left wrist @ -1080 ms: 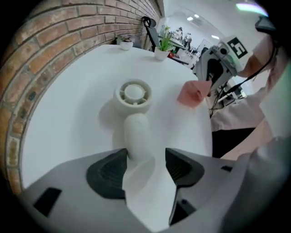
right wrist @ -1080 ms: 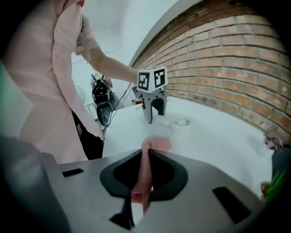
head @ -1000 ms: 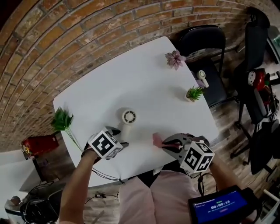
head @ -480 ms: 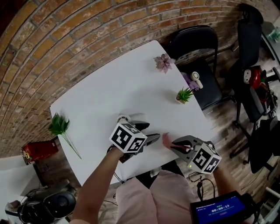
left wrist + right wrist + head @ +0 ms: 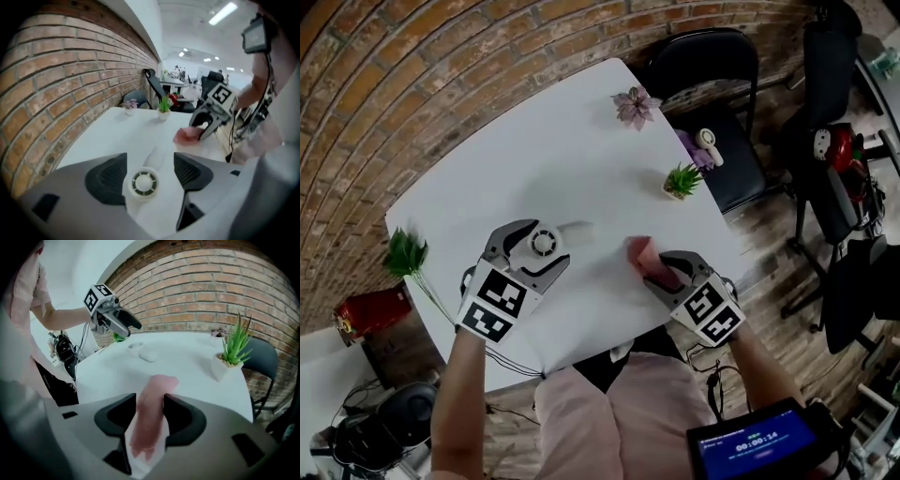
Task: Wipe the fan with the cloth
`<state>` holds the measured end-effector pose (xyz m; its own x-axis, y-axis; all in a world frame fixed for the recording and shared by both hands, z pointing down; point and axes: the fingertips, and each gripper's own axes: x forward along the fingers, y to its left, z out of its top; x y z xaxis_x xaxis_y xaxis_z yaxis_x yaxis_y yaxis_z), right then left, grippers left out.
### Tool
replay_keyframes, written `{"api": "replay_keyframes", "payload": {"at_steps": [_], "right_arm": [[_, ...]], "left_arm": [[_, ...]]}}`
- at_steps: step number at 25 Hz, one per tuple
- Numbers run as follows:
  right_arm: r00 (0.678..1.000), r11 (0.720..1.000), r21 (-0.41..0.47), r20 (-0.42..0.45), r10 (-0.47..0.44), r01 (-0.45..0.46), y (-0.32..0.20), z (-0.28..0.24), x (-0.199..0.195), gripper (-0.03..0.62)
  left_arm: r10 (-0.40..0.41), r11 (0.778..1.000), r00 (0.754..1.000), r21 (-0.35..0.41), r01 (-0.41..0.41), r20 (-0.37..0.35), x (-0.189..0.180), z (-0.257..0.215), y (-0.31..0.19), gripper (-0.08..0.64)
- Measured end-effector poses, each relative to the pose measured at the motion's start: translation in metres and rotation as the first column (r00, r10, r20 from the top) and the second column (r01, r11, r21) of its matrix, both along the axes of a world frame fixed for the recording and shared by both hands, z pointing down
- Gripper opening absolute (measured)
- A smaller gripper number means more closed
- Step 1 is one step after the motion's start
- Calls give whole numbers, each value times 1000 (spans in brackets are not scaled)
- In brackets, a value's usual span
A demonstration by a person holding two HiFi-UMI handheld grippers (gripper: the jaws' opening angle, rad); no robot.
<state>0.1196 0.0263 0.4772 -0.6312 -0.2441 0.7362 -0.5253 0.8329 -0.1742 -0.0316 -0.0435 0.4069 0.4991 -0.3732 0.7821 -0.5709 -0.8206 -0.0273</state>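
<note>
A small white hand fan [image 5: 551, 240] lies on the white table [image 5: 534, 159], its handle pointing right. My left gripper [image 5: 540, 249] hangs over it. Its jaws have just been opening and stand open, with the round fan head [image 5: 144, 183] between them and a gap at the right pad. My right gripper [image 5: 664, 267] is low at the table's near edge. Its jaws have just been opening too. The pink cloth [image 5: 157, 383] still lies between the pads, which no longer pinch it, and its far end [image 5: 639, 251] rests on the tabletop.
A small potted green plant [image 5: 680, 180] and a pink flower [image 5: 633, 105] stand near the table's right edge. A green sprig [image 5: 405, 253] lies at the left corner. A black chair [image 5: 712, 66] holding another small fan [image 5: 705, 139] stands beyond. Brick wall behind.
My left gripper swung from the fan's handle across it and now hovers over its head. The right gripper came down toward the table with the cloth, and its jaws parted.
</note>
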Motion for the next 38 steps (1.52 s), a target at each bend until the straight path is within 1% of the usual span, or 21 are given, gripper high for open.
{"api": "replay_keyframes", "payload": {"at_steps": [1,2,3,4,6,9,10,11,12,13,15,18,22,24,26,29,33,38], "right_arm": [[1000,1000,16,-12,11,-10,-2,-3,2,205],[999,999,40,-29,18,-17,-4,-6,3,218],[999,998,64,-46,24,-21,-6,-8,3,225],[997,996,80,-64,32,-27,-8,-8,3,238],[993,995,98,-107,45,-35,-11,-2,1,263],[980,992,128,-192,45,-21,-14,15,-2,260],[979,992,129,-201,38,-12,-13,17,-3,242],[979,992,125,-200,31,-5,-11,18,-5,203],[980,992,123,-198,29,-4,-8,18,-6,144],[980,992,122,-197,31,-7,-6,18,-8,45],[985,996,91,-171,35,-19,-2,15,-14,41],[997,998,-30,-45,55,-56,3,5,-33,38],[995,987,-153,73,66,-54,3,-4,-64,37],[987,970,-238,131,89,-56,5,-5,-81,37],[977,942,-330,178,119,-55,11,-2,-99,37],[961,897,-435,207,185,-79,13,5,-121,37],[929,842,-515,209,306,-161,-5,11,-140,36],[902,777,-593,190,389,-210,-20,16,-155,36]], "left_arm": [[49,999,996,1,-50,68,-4,10,2,332],[96,995,987,-4,-96,126,-8,20,5,342],[135,991,976,-13,-135,169,-10,29,7,348],[163,987,967,-26,-161,197,-12,37,10,355],[193,981,955,-55,-186,225,-15,51,13,367],[211,977,943,-78,-198,258,-20,64,12,377],[216,976,940,-80,-201,264,-21,67,11,377],[219,975,939,-83,-204,263,-21,68,10,379],[223,975,940,-87,-207,260,-21,70,9,379],[227,973,940,-91,-210,256,-22,72,9,379],[239,970,936,-103,-219,258,-22,77,9,379],[256,965,931,-118,-233,260,-22,84,8,379],[289,955,919,-147,-258,267,-21,92,7,374],[305,949,912,-163,-269,275,-21,93,8,373],[318,945,905,-168,-280,283,-20,93,8,373],[328,942,902,-169,-290,281,-19,93,8,373],[348,935,892,-174,-309,288,-19,94,8,373],[367,928,882,-179,-327,295,-19,94,9,372]]}}
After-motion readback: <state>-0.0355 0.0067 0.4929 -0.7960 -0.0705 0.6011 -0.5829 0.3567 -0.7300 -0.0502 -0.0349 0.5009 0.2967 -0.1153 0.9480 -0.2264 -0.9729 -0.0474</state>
